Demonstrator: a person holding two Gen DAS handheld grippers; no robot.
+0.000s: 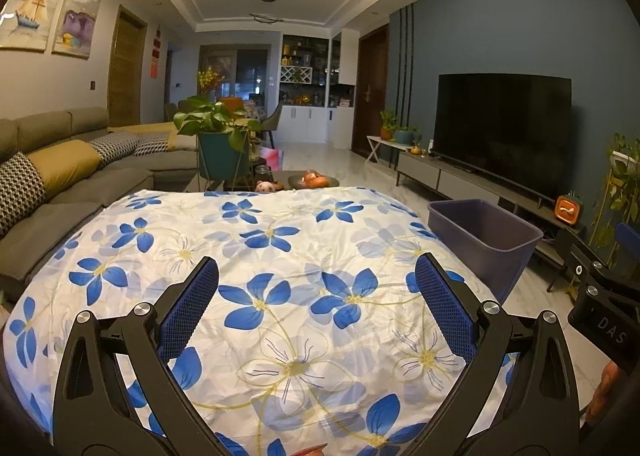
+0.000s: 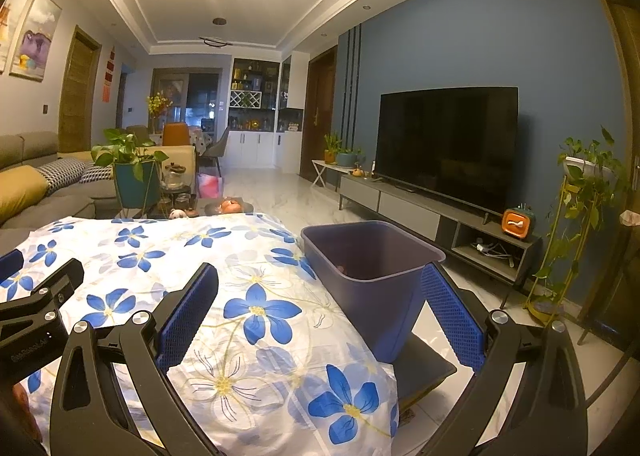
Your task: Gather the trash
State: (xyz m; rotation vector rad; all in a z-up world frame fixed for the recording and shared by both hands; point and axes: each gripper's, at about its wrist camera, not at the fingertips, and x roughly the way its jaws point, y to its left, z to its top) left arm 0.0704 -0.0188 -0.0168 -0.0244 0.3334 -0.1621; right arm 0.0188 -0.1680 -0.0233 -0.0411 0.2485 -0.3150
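Note:
A blue plastic bin [image 2: 372, 276] stands to the right of a table covered with a white cloth printed with blue flowers [image 1: 280, 268]. The bin [image 1: 486, 240] also shows at the right of the left wrist view. Something small and pale lies inside it [image 2: 341, 268]. My left gripper [image 1: 318, 292] hangs open over the cloth with nothing between its fingers. My right gripper [image 2: 320, 296] is open too, over the table's right edge, its right finger [image 2: 452, 312] in front of the bin. No trash shows on the cloth.
A grey sofa [image 1: 60, 176] runs along the left. A potted plant [image 1: 220, 136] and a plate of fruit [image 1: 314, 180] stand beyond the table. A TV [image 2: 448, 148] on a low cabinet [image 2: 440, 216] lines the right wall, with a plant stand [image 2: 576, 216] beside it.

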